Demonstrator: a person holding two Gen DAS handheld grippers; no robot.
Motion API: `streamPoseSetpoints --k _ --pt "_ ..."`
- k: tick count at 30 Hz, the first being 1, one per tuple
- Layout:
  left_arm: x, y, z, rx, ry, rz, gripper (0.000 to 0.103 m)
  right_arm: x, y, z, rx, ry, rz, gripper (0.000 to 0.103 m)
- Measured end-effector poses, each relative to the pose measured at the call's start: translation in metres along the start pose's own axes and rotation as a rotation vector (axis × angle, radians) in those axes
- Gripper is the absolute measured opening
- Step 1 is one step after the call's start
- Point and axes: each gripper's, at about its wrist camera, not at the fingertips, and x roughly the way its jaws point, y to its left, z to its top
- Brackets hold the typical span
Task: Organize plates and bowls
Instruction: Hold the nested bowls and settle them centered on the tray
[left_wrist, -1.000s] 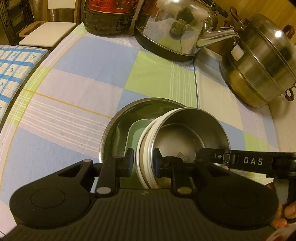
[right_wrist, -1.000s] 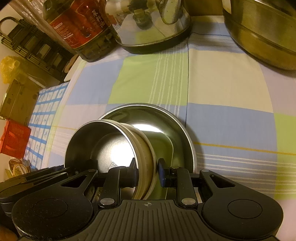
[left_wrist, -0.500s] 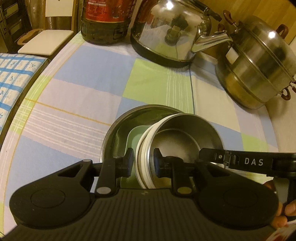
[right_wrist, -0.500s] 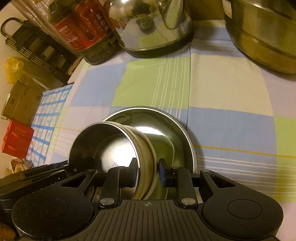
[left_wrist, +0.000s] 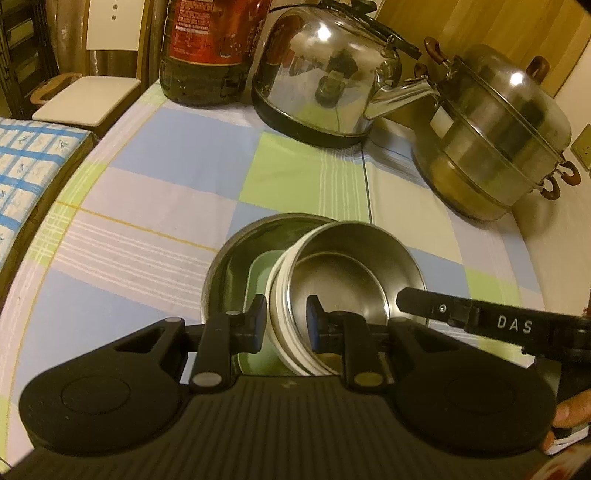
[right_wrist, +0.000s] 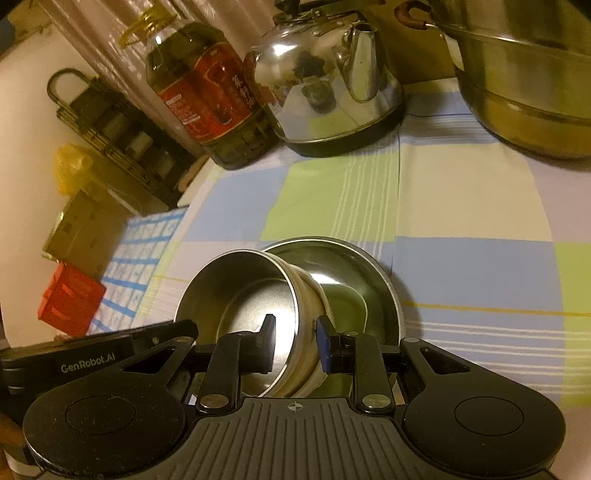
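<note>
Both claws closed on the same small steel bowl (left_wrist: 347, 280), one on each side of its rim. My left claw (left_wrist: 286, 325) pinches the near-left wall, one pad outside on the white band, one inside. My right claw (right_wrist: 295, 341) pinches the opposite wall the same way, and shows in the left view as a black bar (left_wrist: 480, 317) reaching in from the right.

Position of the bowl: tilted, held over the large steel basin (right_wrist: 354, 266), which sits on the checked cloth of the counter (left_wrist: 147, 192). A pale green dish (left_wrist: 264, 275) lies in the basin beneath it. Whether the bowl's low edge touches the green dish I cannot tell (the claw bodies hide that part).

Risks from here:
- The grips are on thin, slick rim; uneven pull between the two hands could twist the bowl out of one claw.
- Letting go while it is tilted would drop it edge-first, so it may clang, wedge against the basin wall or skid the green dish.
- The kettle (left_wrist: 325, 74) and steamer pot (left_wrist: 495, 136) stand well apart; low risk.
</note>
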Motion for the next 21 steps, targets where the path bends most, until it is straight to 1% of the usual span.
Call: streamPoseSetpoints --k 2,3,6,11,18,21 --pt "0.001 0.001 0.0 -0.012 0.007 -0.014 0.018 -0.001 -0.003 0.0 0.011 -0.009 0.005 0.024" --pt "0.001 0.002 0.0 -0.019 0.011 -0.019 0.015 -0.001 -0.003 0.0 0.015 -0.014 0.006 0.024" --pt "0.002 0.005 0.001 -0.029 0.018 -0.022 0.012 -0.002 -0.007 0.002 0.044 -0.012 0.002 0.014" --pt "0.001 0.006 0.004 -0.041 0.034 -0.035 0.011 -0.001 -0.017 0.006 0.133 0.011 0.016 0.014" --pt "0.004 0.007 0.011 -0.043 0.056 -0.041 0.011 0.001 -0.017 0.017 0.228 0.079 -0.026 0.013" --pt "0.005 0.007 0.013 -0.038 0.061 -0.038 0.011 0.0 -0.013 0.02 0.246 0.106 -0.045 0.013"
